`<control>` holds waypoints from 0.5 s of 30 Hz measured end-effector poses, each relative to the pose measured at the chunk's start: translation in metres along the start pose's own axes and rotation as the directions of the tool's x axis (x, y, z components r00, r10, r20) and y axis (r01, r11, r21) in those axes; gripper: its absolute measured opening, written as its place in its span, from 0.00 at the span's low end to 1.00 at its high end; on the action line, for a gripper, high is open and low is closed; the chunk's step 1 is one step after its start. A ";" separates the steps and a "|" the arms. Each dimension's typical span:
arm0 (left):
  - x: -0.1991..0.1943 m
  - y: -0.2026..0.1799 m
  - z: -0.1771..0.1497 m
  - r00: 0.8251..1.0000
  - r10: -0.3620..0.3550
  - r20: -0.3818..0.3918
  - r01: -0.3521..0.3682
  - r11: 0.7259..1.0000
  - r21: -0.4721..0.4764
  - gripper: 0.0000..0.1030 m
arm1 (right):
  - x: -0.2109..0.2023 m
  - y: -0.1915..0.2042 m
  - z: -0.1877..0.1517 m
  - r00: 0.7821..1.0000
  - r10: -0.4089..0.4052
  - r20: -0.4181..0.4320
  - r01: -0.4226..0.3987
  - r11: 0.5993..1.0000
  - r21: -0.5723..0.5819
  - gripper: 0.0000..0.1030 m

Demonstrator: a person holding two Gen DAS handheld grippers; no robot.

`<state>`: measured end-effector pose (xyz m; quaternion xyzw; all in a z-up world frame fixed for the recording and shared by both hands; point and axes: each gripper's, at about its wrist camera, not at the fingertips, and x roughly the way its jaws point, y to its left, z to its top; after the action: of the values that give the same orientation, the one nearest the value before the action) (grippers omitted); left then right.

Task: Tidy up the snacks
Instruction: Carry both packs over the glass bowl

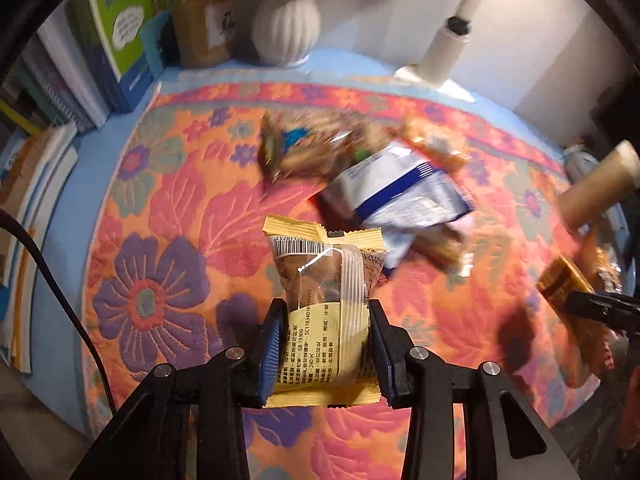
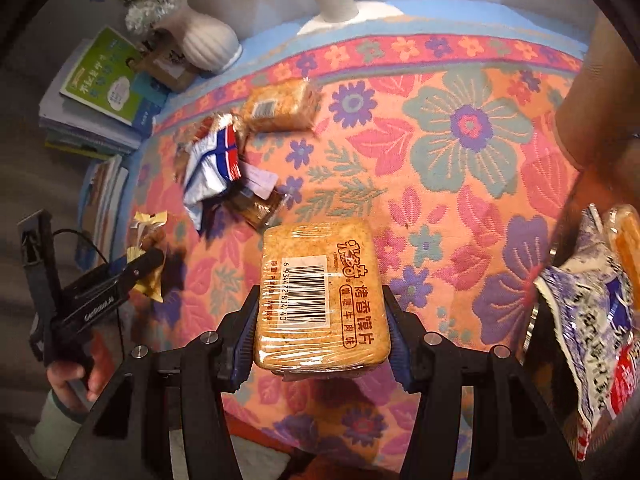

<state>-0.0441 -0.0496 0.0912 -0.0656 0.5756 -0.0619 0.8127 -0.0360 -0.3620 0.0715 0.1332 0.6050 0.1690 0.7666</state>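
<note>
My left gripper [image 1: 326, 332] is shut on a yellow-wrapped cake packet [image 1: 326, 280], held above the flowered cloth [image 1: 168, 216]. My right gripper [image 2: 320, 316] is shut on a clear-wrapped pack of toasted bun slices [image 2: 320, 296] with a barcode label facing up. A loose pile of snacks lies on the cloth: a blue-and-white bag [image 1: 400, 188] [image 2: 216, 160], a brown packet [image 1: 292, 144] and another bun-slice pack [image 2: 280, 106]. In the right wrist view the left gripper [image 2: 148, 264] shows at the left with its yellow packet [image 2: 150, 240], a hand below it.
A white ribbed vase [image 1: 286, 28] [image 2: 208, 40], a stack of books [image 1: 116, 40] [image 2: 100, 88] and a lamp base [image 1: 436, 60] stand along the table's far edge. At the right, a basket-like container holds a blue-white snack bag [image 2: 592, 320]. A cardboard tube [image 1: 596, 184] rises nearby.
</note>
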 end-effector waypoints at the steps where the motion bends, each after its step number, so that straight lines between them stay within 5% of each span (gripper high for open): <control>1: -0.010 -0.009 0.003 1.000 -0.011 0.019 0.010 1.000 0.026 0.37 | -0.009 -0.001 -0.002 1.000 0.005 0.018 -0.005 1.000 0.005 0.52; 8: -0.038 -0.104 0.034 0.982 -0.172 0.081 0.152 0.968 0.202 0.37 | -0.064 -0.025 -0.017 0.992 -0.029 0.122 0.023 0.998 0.050 0.52; 15: -0.035 -0.231 0.057 0.932 -0.361 0.034 0.325 0.873 0.363 0.37 | -0.131 -0.101 -0.039 0.963 -0.143 0.228 0.095 0.973 0.212 0.52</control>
<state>-0.0079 -0.2684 0.1831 -0.0237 0.4925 -0.3035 0.8153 -0.0913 -0.5090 0.1370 0.1919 0.5281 0.0437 0.8261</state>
